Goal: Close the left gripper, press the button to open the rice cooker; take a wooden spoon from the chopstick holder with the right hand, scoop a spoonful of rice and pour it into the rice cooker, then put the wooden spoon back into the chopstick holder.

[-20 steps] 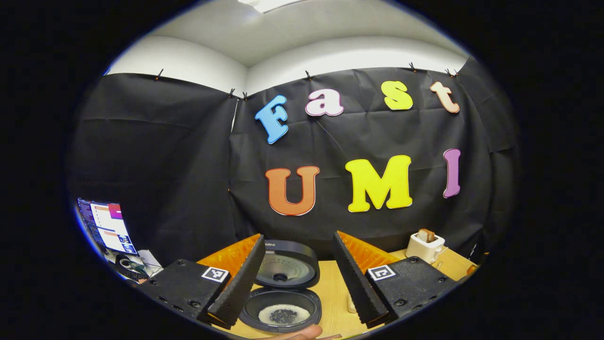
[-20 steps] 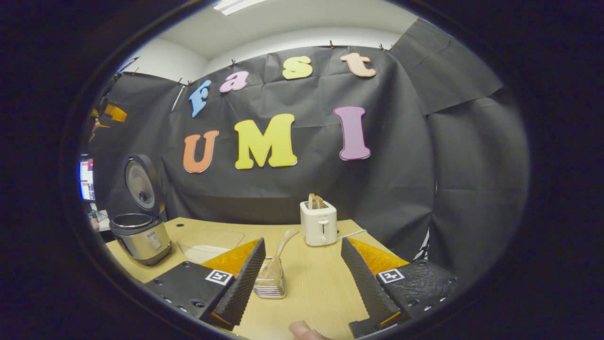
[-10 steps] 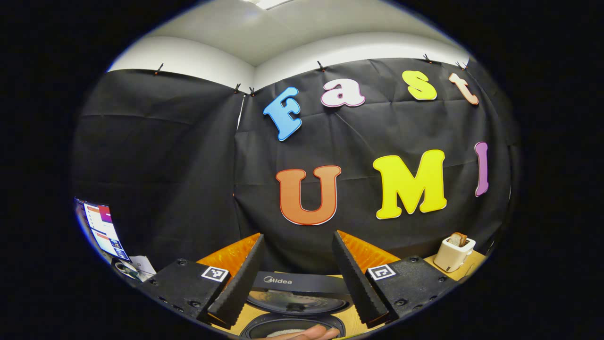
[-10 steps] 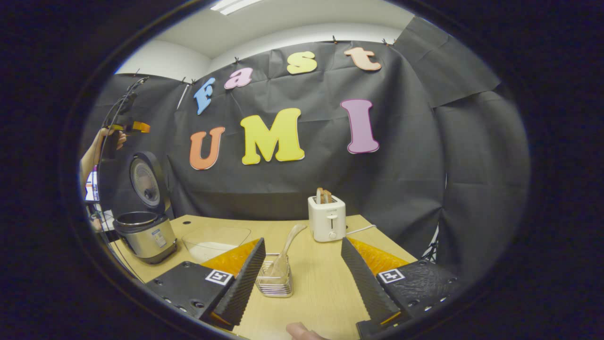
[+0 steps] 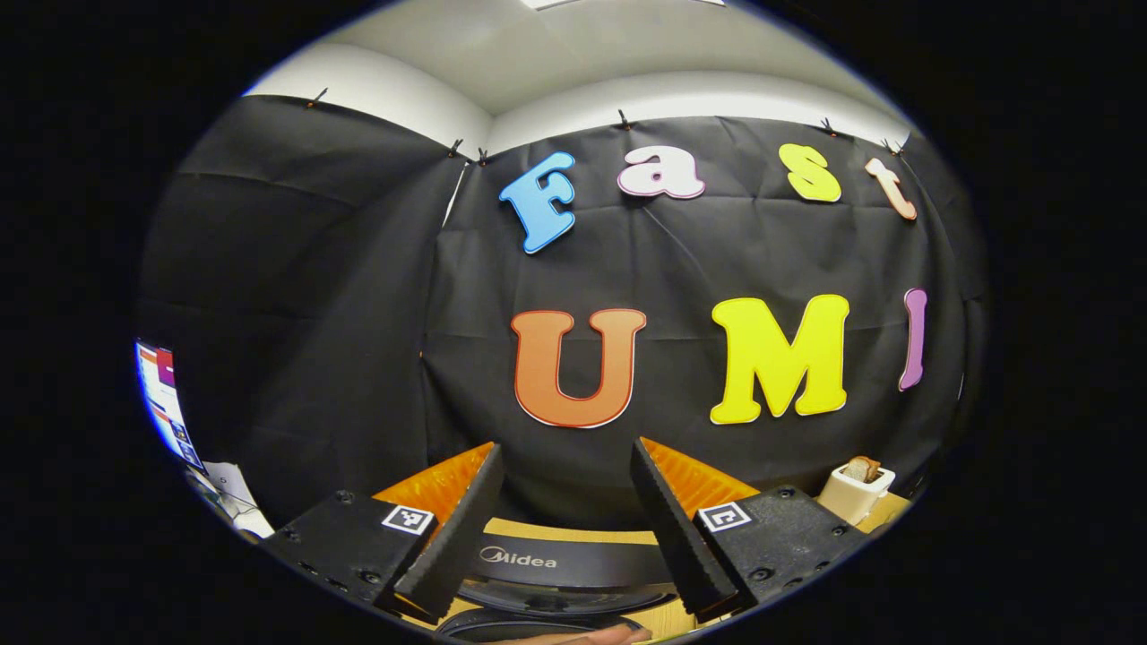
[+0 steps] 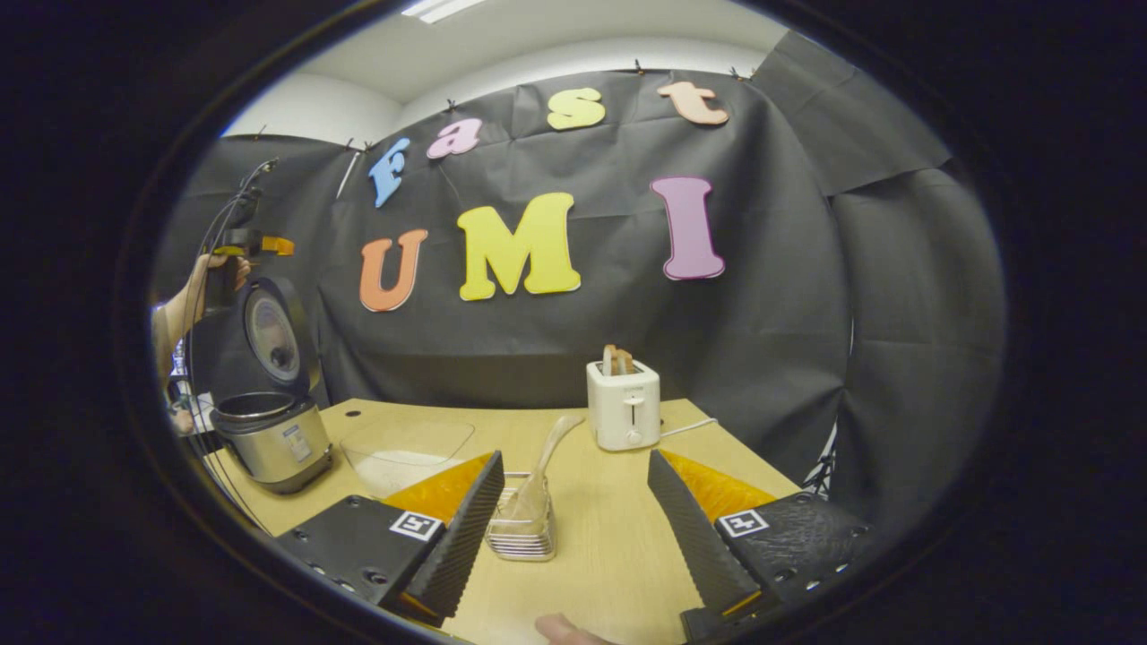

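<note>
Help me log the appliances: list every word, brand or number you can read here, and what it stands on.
"Midea": on the rice cooker lid, left gripper view.
Sticker on the cooker's body, right gripper view: too small to read.
Screen at the far left: too blurred to read.

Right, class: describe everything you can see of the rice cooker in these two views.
The rice cooker stands at the table's left end, beside a clear bowl. Its body looks like brushed metal with a dark rim and a small front label. The round lid stands open and upright, pale inner plate facing the room. In the left gripper view the lid's dark edge sits between the fingers. Nothing touches it.
</note>
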Tool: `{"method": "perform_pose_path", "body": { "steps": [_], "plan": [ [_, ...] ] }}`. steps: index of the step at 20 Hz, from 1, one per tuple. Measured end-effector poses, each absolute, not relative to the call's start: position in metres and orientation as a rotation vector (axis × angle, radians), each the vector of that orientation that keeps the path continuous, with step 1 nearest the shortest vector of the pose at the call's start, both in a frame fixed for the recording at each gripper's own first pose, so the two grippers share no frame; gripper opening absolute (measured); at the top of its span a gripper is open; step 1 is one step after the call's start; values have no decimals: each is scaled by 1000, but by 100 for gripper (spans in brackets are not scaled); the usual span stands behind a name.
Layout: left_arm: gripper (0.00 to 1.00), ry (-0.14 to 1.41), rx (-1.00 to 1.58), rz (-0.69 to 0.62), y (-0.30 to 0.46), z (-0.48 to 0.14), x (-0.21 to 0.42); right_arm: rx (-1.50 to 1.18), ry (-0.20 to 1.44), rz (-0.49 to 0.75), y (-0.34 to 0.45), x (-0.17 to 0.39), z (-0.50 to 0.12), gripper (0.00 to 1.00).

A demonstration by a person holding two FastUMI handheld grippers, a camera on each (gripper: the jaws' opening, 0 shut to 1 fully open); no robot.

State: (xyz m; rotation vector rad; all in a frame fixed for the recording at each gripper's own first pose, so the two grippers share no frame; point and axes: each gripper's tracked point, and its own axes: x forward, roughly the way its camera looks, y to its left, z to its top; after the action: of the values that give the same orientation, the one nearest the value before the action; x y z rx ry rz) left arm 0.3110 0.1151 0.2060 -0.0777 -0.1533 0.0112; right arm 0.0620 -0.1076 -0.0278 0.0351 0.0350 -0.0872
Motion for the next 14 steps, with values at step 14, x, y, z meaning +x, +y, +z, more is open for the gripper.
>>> {"method": "perform_pose_path", "body": {
  "steps": [14],
  "plan": [
    [86, -105, 81, -8, 108, 167, 294, 52, -12, -54, -91, 51, -15, 91]
  ]
}}
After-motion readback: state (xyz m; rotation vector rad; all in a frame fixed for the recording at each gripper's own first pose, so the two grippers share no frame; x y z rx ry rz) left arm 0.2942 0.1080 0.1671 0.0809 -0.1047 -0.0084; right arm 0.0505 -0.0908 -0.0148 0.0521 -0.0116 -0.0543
